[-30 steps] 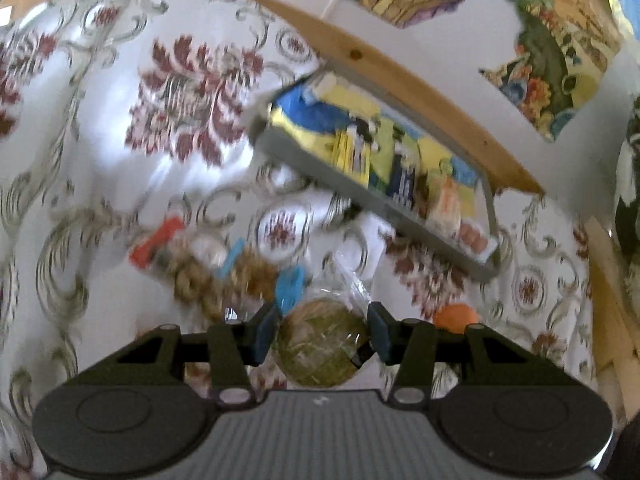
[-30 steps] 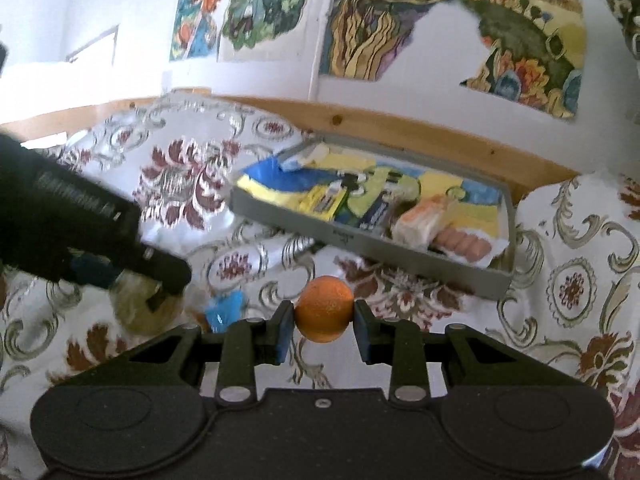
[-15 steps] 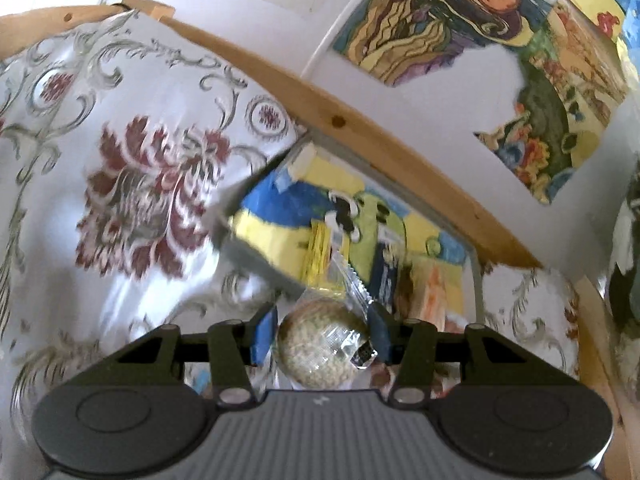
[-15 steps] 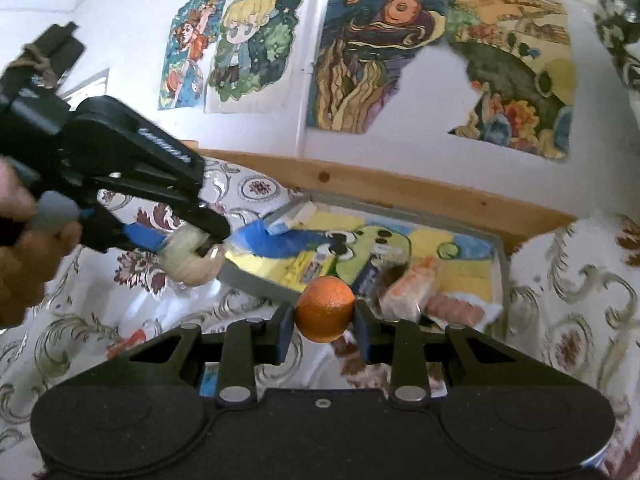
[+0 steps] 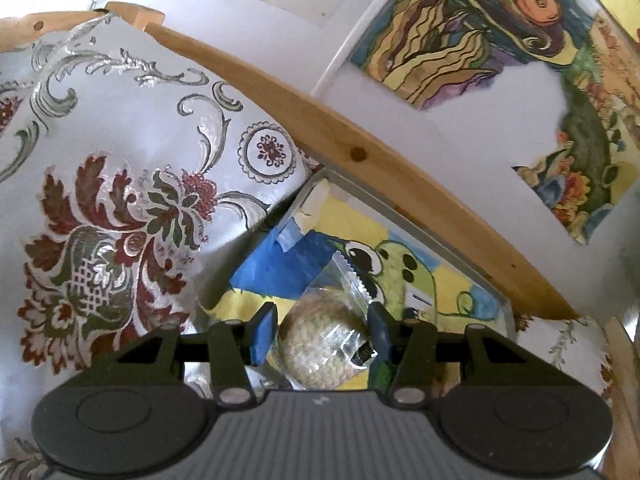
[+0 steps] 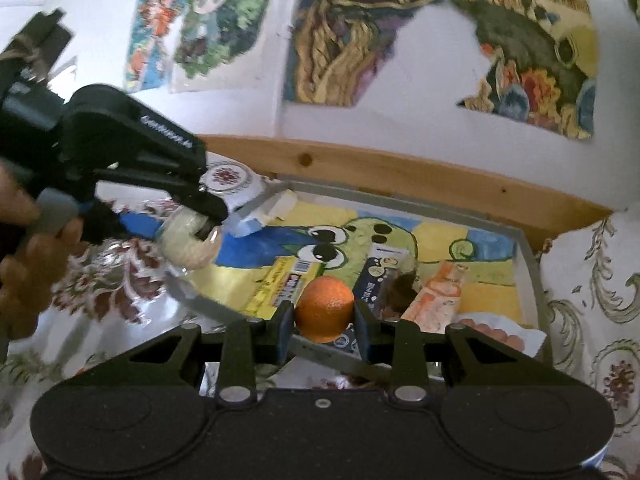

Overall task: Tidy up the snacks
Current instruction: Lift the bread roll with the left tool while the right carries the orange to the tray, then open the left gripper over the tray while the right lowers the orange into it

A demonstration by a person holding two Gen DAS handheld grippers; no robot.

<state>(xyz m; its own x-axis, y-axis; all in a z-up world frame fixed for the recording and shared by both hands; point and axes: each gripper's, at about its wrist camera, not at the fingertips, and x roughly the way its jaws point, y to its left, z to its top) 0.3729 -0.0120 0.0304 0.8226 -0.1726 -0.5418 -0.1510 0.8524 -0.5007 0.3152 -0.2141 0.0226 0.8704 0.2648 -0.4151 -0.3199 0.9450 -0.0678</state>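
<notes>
My left gripper (image 5: 322,334) is shut on a round seeded cake in a clear wrapper (image 5: 320,340), held above the left end of the grey tray (image 5: 452,256). From the right wrist view the same left gripper (image 6: 204,232) and wrapped cake (image 6: 184,248) hang over the tray's near left corner. My right gripper (image 6: 324,322) is shut on an orange (image 6: 325,309), just above the tray's front rim (image 6: 320,350). The tray has a painted green-and-yellow cartoon floor and holds a yellow packet (image 6: 280,286), a dark packet (image 6: 376,276), an orange-white wrapped snack (image 6: 438,294) and sausages (image 6: 492,330).
A white cloth with red floral patterns (image 5: 120,216) covers the table around the tray. A wooden rail (image 6: 400,172) and a wall with torn paintings (image 6: 360,32) stand right behind the tray. A hand (image 6: 28,268) grips the left gripper's handle.
Both grippers rose and moved forward toward the tray. The left one carried the wrapped cake off the cloth to above the tray's left end; the right one brought the orange to the front rim.
</notes>
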